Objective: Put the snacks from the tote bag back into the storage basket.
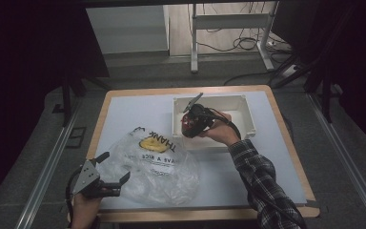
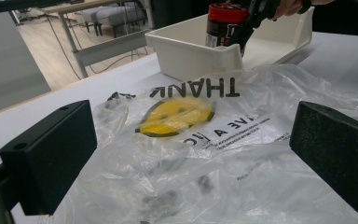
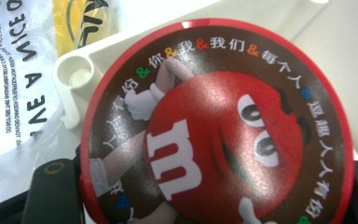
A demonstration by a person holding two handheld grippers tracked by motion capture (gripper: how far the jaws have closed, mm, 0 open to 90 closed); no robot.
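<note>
Two tools at work, one item in hand. Near edge first: left tool (image 1: 106, 177) sits at lower left of the high view, jaws spread wide, nothing between them, poised at the near corner of the bag (image 1: 157, 167). In the left tool's view the bag (image 2: 200, 154) lies crumpled and flat just past the black pads, printed side up, yellow face at frame centre; mouth not visibly held open.

Middle of the high view: right tool (image 1: 190, 125) is clamped on the jar (image 1: 189, 122), a red-lidded candy container. In the right tool's view the lid (image 3: 214, 126) sits square between the two jaws, which press its sides at bottom left and bottom right. Jar appears tilted, lid toward the camera.

Farther back: the jar hangs at the near left corner of the white bin (image 1: 248, 119), over its rim, the bag just beside on the surface (image 1: 276, 162).

Judgement: the jar is picked and seems to be clearing the bin. Left to do, likely: opening the bag, carrying the jar across, placing it inside, releasing.
</note>
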